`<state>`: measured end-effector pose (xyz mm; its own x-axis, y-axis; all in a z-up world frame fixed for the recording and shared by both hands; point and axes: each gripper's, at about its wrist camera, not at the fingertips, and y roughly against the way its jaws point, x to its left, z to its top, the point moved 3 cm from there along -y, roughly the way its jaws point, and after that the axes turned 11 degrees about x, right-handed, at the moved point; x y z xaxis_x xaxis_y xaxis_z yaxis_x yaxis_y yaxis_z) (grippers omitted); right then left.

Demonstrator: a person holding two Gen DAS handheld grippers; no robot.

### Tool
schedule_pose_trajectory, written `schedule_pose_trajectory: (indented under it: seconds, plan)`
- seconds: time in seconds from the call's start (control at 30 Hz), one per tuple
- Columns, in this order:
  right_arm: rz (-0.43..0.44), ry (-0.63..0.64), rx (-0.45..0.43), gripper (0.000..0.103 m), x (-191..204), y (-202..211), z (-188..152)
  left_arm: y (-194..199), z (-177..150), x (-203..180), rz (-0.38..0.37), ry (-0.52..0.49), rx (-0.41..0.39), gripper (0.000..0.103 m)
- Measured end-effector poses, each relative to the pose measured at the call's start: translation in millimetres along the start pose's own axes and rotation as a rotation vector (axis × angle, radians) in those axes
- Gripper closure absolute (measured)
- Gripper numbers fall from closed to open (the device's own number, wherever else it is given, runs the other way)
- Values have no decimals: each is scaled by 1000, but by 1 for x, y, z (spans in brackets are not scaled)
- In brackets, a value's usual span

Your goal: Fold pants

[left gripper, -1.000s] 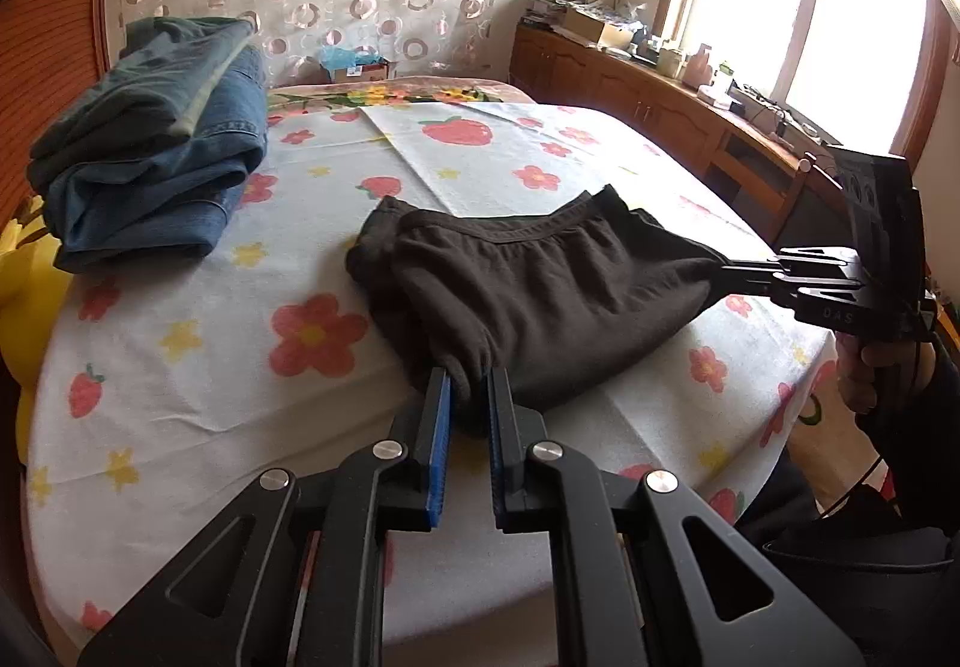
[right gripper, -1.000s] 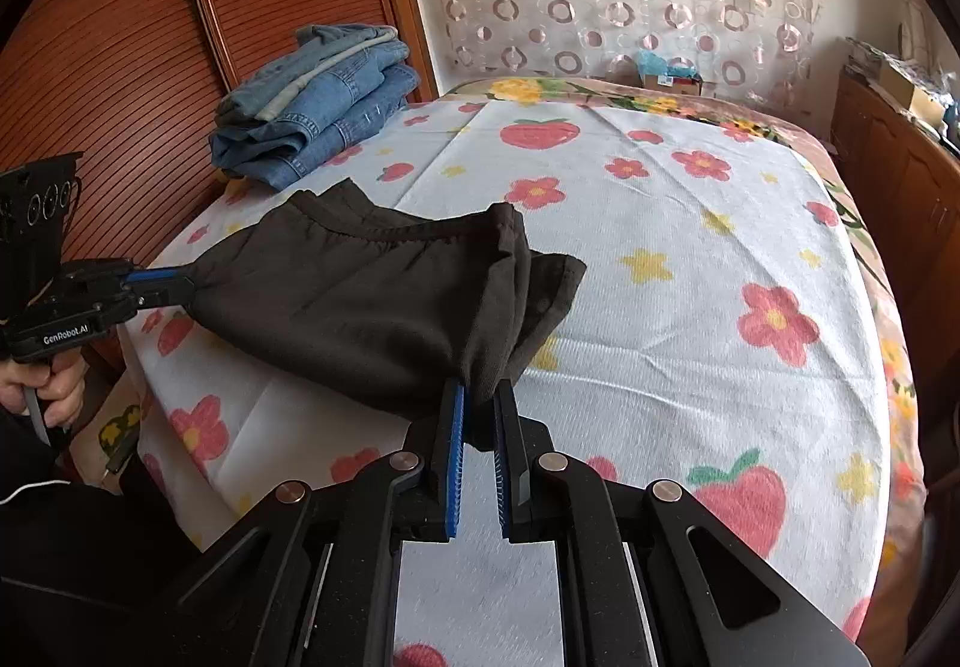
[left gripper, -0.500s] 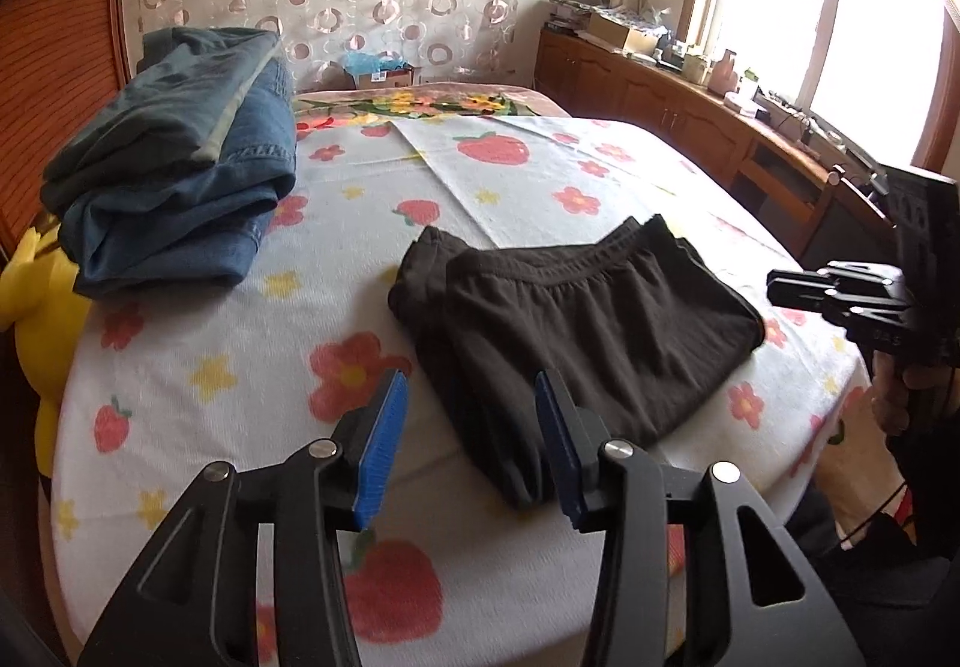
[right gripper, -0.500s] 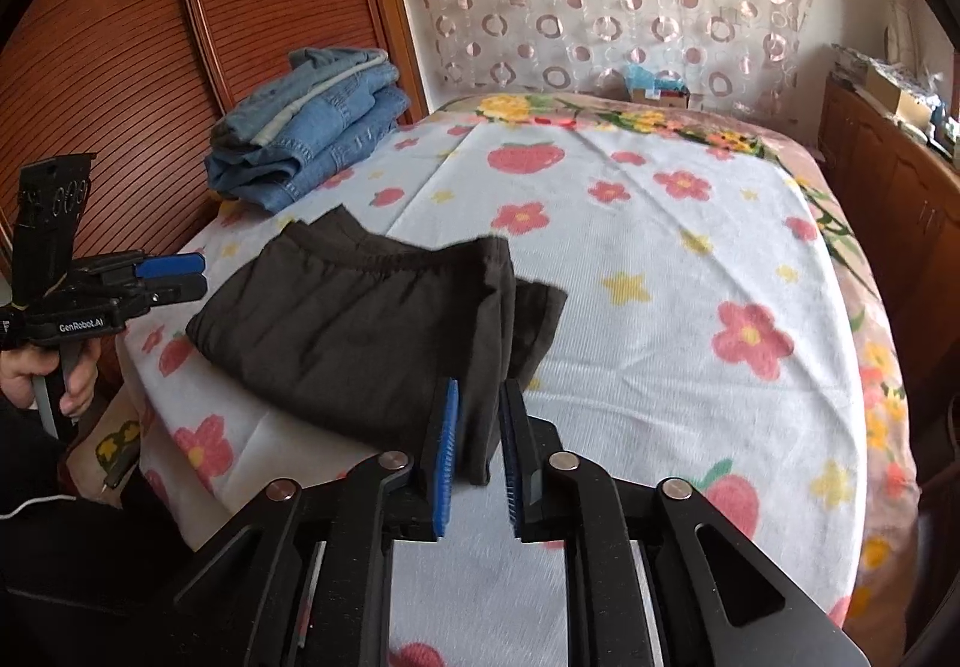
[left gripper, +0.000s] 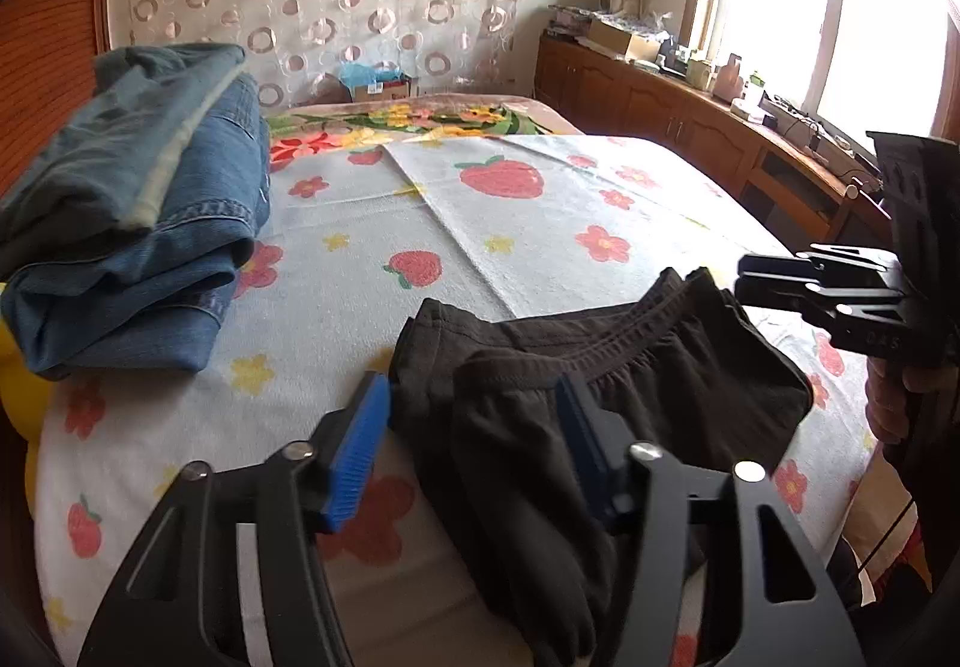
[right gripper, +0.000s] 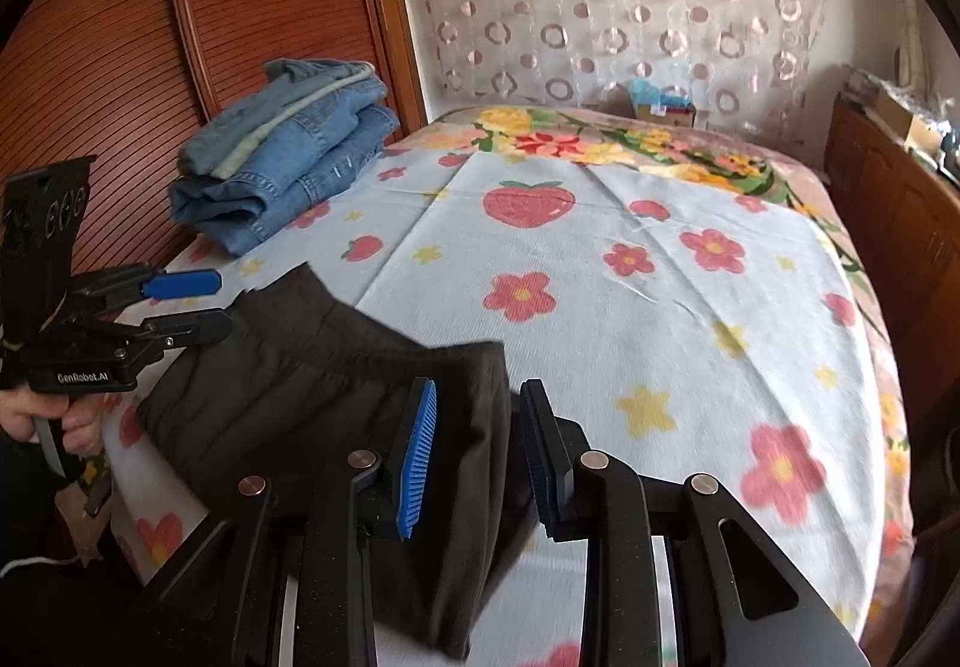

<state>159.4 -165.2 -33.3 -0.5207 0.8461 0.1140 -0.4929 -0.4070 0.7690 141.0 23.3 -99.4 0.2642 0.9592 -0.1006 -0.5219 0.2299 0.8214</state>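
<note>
My left claw [left gripper: 474, 451] is opening, jaws spreading wide; the near edge of the pants [left gripper: 600, 403] is lying between the blue pads [left gripper: 354, 457], untouched by them. My right claw [right gripper: 474, 451] is opening too, at a narrower gap, with the pants' folded corner showing between its pads, not pinched. Seen from the left wrist, the right claw is hanging just off the pants' right end, a hand [left gripper: 888, 403] gripping its handle. The pants are lying folded, dark brown, waistband facing far, at the near edge of the bed [right gripper: 660, 307], partly draping over that edge. The sheet is printed with strawberries and flowers. Folded jeans [right gripper: 288, 157] are sitting stacked at the far left, well apart from the pants. A wooden cabinet [left gripper: 690, 115] is running along the right wall.
</note>
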Motion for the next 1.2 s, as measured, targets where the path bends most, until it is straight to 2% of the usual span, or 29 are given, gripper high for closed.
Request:
schedule_pose_trajectory:
  seconds: [0.07, 0.13, 0.2, 0.3, 0.37, 0.4, 0.43, 0.53, 0.67, 0.77, 0.93, 1.2]
  plan:
    - [-1, -4, 15, 73, -3, -10, 6, -5, 2, 1, -14, 2, 11, 60]
    - [1, -7, 35, 73, -3, -20, 10, -11, 3, 0, -24, -5, 24, 66]
    - [11, -5, 55, 73, -3, -27, 12, -14, 3, -2, -23, -16, 31, 67]
    - [19, -7, 78, 73, -4, -35, 15, -14, 3, -6, -22, -36, 30, 75]
    - [29, -9, 87, 73, -6, -38, 17, -13, 5, -8, -17, -42, 19, 87]
    - [34, -7, 83, 78, -6, -38, 17, -10, 8, -8, -24, -41, 4, 87]
    - [36, -2, 73, 88, -6, -37, 18, -8, 9, -9, -25, -40, -6, 87]
    - [13, 2, 46, 88, -4, -32, 18, -9, 15, -11, 9, -44, 1, 87]
    - [-4, 8, 45, 87, 0, -28, 13, -13, 16, -13, 20, -50, 10, 87]
    - [0, -4, 32, 83, 0, -20, 9, -13, 16, -13, 21, -46, 10, 87]
    - [-26, -48, 21, 57, -4, -9, 0, -15, 16, -13, 26, -46, 14, 87]
    - [-39, -85, 66, 52, -8, -10, -15, -22, 12, -9, 42, -37, 42, 84]
